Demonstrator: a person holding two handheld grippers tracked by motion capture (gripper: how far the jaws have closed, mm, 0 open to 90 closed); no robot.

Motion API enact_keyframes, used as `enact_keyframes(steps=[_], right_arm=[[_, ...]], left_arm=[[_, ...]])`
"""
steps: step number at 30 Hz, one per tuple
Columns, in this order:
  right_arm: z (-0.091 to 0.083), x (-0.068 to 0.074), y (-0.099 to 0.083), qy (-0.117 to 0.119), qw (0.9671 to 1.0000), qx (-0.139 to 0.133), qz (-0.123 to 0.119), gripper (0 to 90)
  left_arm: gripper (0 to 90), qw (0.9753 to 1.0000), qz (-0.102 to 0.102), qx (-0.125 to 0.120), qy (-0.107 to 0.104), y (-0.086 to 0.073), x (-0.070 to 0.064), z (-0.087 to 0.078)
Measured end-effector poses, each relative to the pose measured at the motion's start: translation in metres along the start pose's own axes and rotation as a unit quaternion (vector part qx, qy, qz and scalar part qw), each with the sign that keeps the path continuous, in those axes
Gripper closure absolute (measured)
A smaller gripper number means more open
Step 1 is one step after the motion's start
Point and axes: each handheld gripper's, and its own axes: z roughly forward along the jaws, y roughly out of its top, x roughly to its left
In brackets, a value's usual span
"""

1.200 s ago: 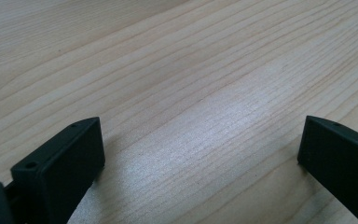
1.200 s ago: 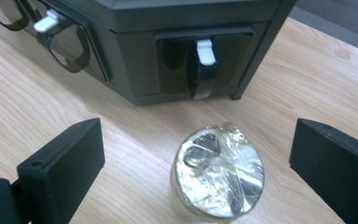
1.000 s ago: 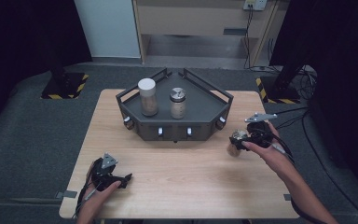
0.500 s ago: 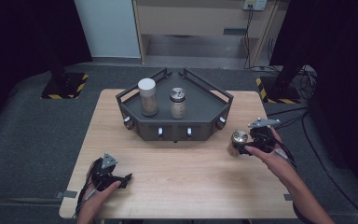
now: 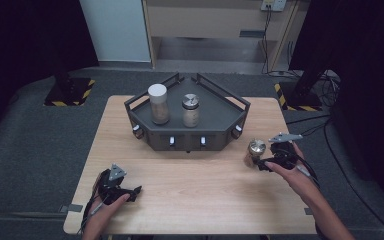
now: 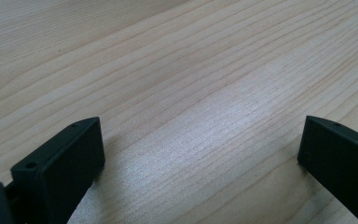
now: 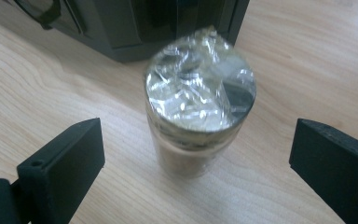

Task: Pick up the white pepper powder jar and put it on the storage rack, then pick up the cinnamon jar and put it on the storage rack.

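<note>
A small glass jar (image 5: 255,151) with a shiny metal lid stands upright on the wooden table (image 5: 205,195), just right of the tray's front corner. My right gripper (image 5: 263,160) is open right next to it. In the right gripper view the jar (image 7: 199,107) stands ahead between the two spread jaws, untouched by either, and holds something brownish. My left gripper (image 5: 133,192) rests open near the table's front left. Between its jaws (image 6: 200,135) lies nothing but bare wood.
A dark grey angular tray (image 5: 187,139) with rails and front knobs sits at the table's middle back. On it stand a white-lidded jar (image 5: 158,104) and a metal-lidded jar (image 5: 190,110). Dark floor surrounds the table.
My right gripper has drifted slightly toward the near edge and the right, with the jar staying close beside it. The left gripper has not moved.
</note>
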Motion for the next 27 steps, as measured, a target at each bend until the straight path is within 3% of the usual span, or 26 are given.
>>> enact_keyframes(steps=[27], right_arm=[[0.020,-0.003,-0.021,0.008,0.9997,-0.005,0.022,4.0]], left_arm=[[0.0,1.0000,-0.001,0.000,0.001,0.000,0.000,0.000]])
